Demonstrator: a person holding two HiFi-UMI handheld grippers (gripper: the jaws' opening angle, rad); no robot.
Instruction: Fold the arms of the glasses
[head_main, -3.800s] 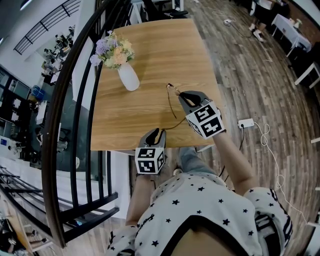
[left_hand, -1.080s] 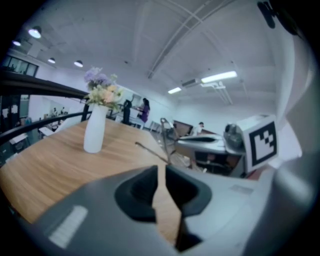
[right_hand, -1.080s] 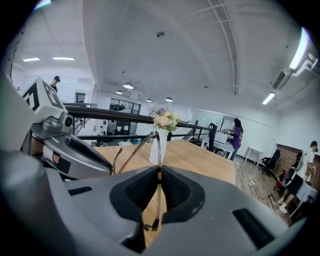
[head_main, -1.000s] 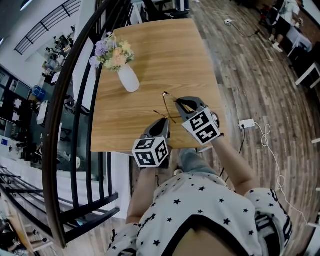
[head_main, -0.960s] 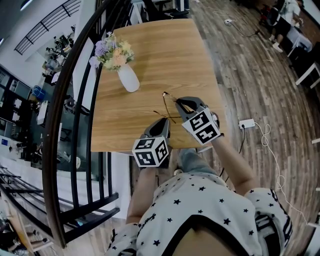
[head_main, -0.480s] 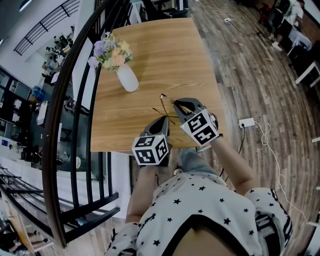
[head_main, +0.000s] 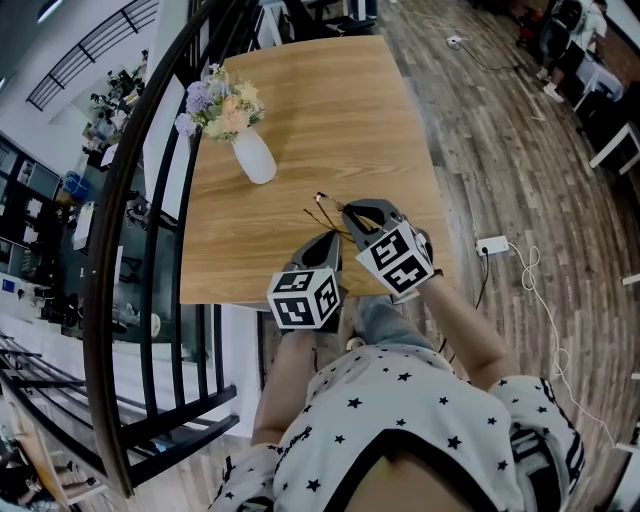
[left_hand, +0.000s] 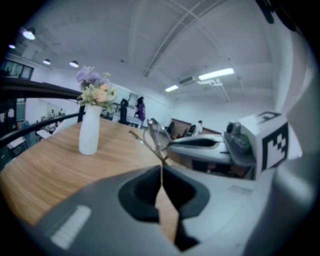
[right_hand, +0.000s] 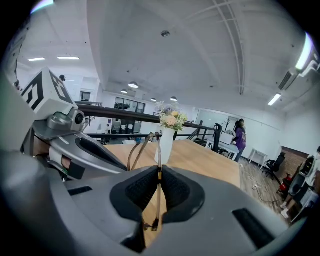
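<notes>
The glasses (head_main: 322, 211) hang in the air between the two tools, just above the table (head_main: 330, 100) near its front edge and toward the front right corner, not resting on the wood. The left gripper (head_main: 326, 242) has its jaws pressed together on a thin wire arm of the glasses, which runs up out of the pinch toward the lenses. The right gripper (head_main: 347, 211) is likewise clamped on another thin part of the frame, which stands upright between its pads. A white vase (head_main: 254, 156) of flowers (head_main: 217, 102) stands well apart, near the left edge. The fold seems to be under way rather than finished: the arm in the left jaws looks angled in toward the front of the frame, but the wire is too fine to say whether either arm lies flat against the lenses, so closing this arm, and perhaps the other, is probably still left. Against the frame from nearly four seconds back, the two tools have drawn much closer together and the frame, then stretched long between them, is now bunched up. Over the last half second little has shifted.
</notes>
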